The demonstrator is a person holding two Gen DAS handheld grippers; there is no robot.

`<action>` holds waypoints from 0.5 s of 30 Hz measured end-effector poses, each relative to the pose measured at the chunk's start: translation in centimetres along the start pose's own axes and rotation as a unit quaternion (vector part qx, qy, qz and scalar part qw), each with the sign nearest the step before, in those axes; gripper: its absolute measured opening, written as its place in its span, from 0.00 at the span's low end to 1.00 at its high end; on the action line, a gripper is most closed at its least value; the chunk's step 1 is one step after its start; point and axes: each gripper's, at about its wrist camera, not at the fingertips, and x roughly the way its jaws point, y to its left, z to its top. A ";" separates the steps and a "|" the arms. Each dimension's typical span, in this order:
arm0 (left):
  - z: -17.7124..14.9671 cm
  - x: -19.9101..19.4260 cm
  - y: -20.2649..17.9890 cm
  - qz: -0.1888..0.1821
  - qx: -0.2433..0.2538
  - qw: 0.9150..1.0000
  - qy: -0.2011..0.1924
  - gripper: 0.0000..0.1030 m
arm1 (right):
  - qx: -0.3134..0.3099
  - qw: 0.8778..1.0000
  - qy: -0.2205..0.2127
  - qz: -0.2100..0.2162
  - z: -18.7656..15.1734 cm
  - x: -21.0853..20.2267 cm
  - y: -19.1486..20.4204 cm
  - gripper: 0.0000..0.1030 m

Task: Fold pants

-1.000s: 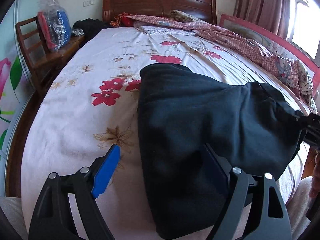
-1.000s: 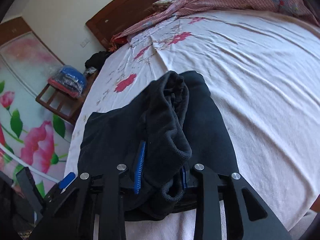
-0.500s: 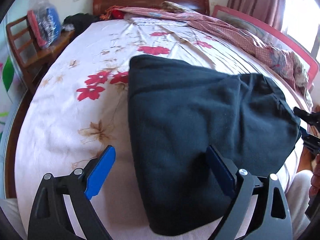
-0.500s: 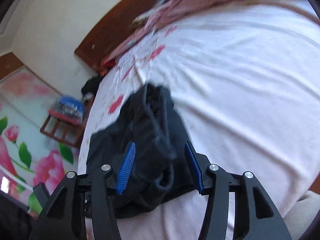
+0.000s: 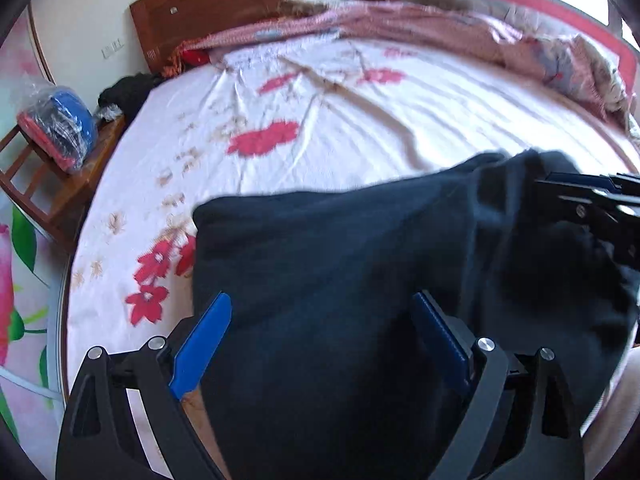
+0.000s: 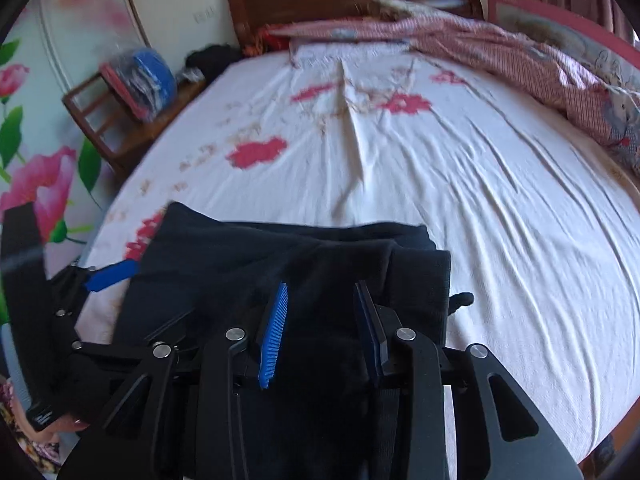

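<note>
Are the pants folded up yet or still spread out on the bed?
Folded: the pants lie as a compact dark stack near the bed's edge, layered edges visible at its right end.

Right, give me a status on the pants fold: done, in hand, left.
Done: the black pants lie on the flowered sheet as a compact, roughly rectangular stack. In hand: the right tongs straddle a thick bunched layer at the stack's right end, jaws apart; the left tongs are open over the near edge. Left: flatten that bunched end, then square it up.
</note>
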 end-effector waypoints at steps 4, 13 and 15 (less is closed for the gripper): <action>-0.4 1.4 0.2 0.001 -0.014 1.000 0.007 0.94 | 0.008 0.999 0.004 -0.037 -0.6 1.8 -1.8 0.07; -0.5 1.9 0.6 -0.012 -0.030 0.999 0.012 0.96 | 0.047 0.998 -0.047 0.005 -1.6 1.6 -3.4 0.06; -0.7 1.5 1.0 -0.014 -0.040 0.999 0.014 0.96 | 0.068 0.996 -0.049 0.023 -1.9 0.6 -3.5 0.12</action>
